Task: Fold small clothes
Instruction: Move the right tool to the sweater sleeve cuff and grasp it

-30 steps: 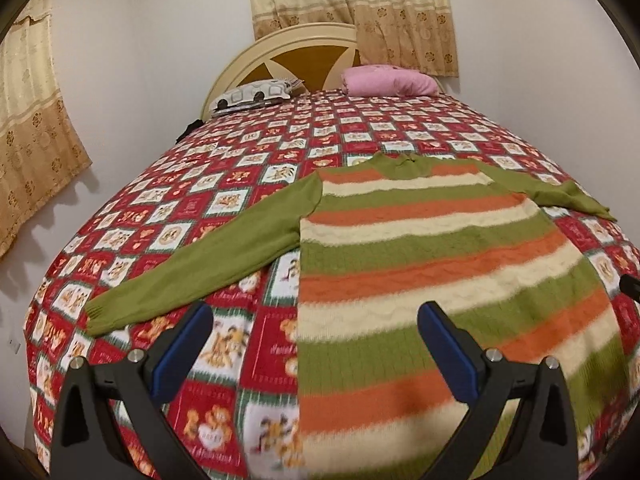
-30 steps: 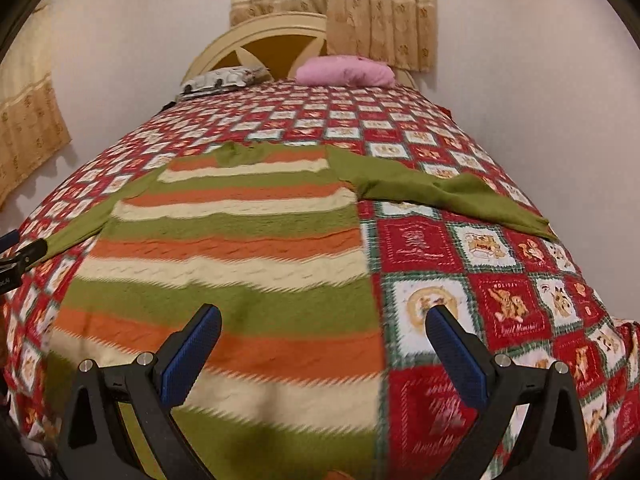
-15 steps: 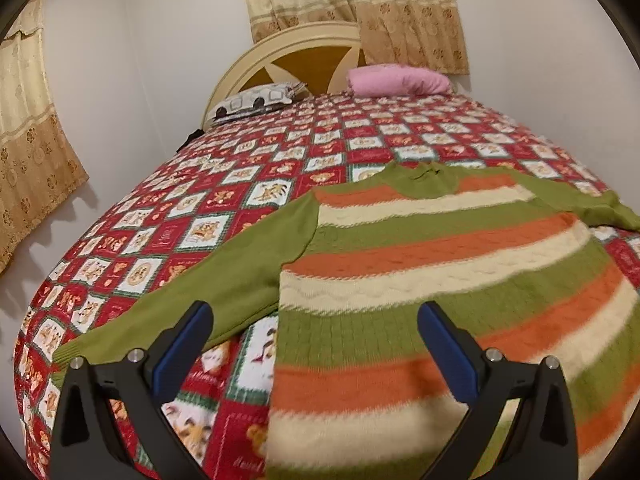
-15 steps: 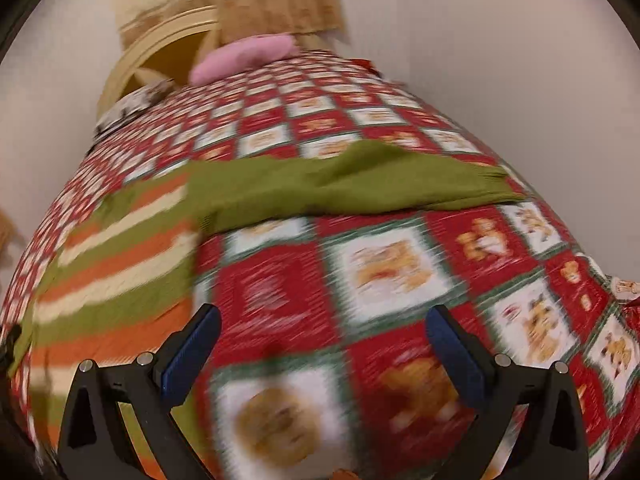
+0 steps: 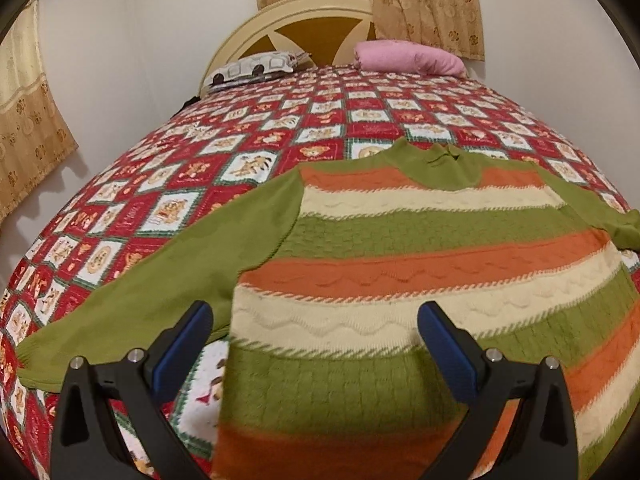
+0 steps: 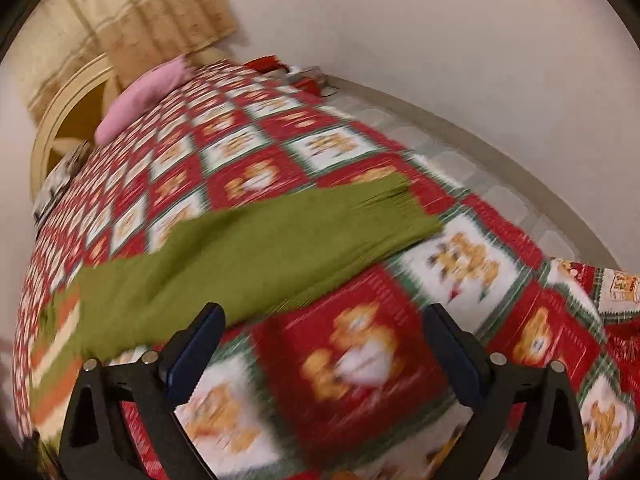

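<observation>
A striped sweater (image 5: 420, 272) in green, orange and cream lies flat on the bed, neck toward the headboard. Its left green sleeve (image 5: 160, 284) stretches out toward the bed's left edge. My left gripper (image 5: 314, 344) is open and empty, low over the sweater's lower left body. In the right wrist view the right green sleeve (image 6: 256, 256) lies spread toward the bed's right edge, cuff at the far end. My right gripper (image 6: 322, 344) is open and empty, over the quilt just in front of that sleeve. The view is motion-blurred.
The bed has a red patchwork quilt (image 5: 248, 160) with bear squares. A pink pillow (image 5: 408, 58) and a patterned pillow (image 5: 256, 66) lie by the headboard (image 5: 312, 28). Walls and curtains surround the bed. The right bed edge drops to a tiled floor (image 6: 500, 196).
My left gripper has moved forward over the sweater's body. My right gripper has swung right and forward, from the sweater's body to the right sleeve. Both stay open.
</observation>
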Available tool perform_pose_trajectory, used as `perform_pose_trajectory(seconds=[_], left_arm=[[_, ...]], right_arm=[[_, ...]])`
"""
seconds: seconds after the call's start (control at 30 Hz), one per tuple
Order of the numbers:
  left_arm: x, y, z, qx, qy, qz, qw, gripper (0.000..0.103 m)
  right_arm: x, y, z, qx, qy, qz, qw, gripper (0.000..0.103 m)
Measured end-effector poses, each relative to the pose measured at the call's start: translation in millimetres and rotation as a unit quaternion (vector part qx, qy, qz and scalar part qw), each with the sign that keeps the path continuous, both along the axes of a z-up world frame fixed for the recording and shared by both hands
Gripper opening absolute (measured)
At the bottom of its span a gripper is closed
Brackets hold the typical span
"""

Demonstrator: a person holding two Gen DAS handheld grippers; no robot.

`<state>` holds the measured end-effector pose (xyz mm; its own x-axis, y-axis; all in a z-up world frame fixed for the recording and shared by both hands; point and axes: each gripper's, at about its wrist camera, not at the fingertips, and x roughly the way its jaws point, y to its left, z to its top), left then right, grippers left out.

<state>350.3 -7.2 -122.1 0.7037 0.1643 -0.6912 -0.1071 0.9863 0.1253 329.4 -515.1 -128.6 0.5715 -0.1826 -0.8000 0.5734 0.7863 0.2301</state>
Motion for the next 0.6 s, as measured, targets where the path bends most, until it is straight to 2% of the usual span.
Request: perform_pose_trajectory(seconds=[0.17, 0.27, 0.33, 0.4, 0.47, 0.5, 0.53, 0.57, 0.6], left_arm=[[8.5, -3.4, -4.1, -0.005, 0.011, -0.001, 0.9999, 0.103], [11.4, -3.4, -6.2, -0.008, 0.016, -0.001, 0.9998, 0.103], [12.9, -2.6, -7.8, -0.011, 0.021, 0.000, 0.9997, 0.103], [13.9, -2.6, -9.4, -0.012, 0.024, 0.001, 0.9996, 0.103], [14.3, -3.5, -10.4, -0.010, 0.025, 0.000, 0.9996, 0.103], [14.5, -4.8, -10.8, -0.007, 0.026, -0.001, 0.9996, 0.103], [14.4, -5.3, -11.0, -0.005, 0.026, -0.002, 0.9997, 0.103], [14.4, -6.2, -10.9, -0.003, 0.026, -0.002, 0.9997, 0.103], [14.5, -6.2, -10.6, -0.003, 0.026, -0.003, 0.9997, 0.103]], right_arm=[[6.4, -39.7, -3.5, 0.017, -0.005, -0.044, 0.999, 0.093], [14.8, -58.1, -9.6, 0.030, 0.002, -0.057, 0.998, 0.083], [18.8, -65.2, -14.6, 0.041, 0.006, -0.058, 0.997, 0.077], [25.7, -67.5, -20.9, 0.058, 0.008, -0.045, 0.997, 0.075], [31.9, -65.9, -24.6, 0.049, 0.017, -0.034, 0.998, 0.072], [33.8, -64.6, -25.5, 0.043, 0.021, -0.033, 0.998, 0.061], [35.2, -63.4, -25.7, 0.035, 0.026, -0.031, 0.999, 0.042], [35.4, -62.2, -23.3, 0.032, 0.018, -0.023, 0.999, 0.028], [35.8, -61.9, -21.9, 0.037, 0.011, -0.018, 0.999, 0.006]])
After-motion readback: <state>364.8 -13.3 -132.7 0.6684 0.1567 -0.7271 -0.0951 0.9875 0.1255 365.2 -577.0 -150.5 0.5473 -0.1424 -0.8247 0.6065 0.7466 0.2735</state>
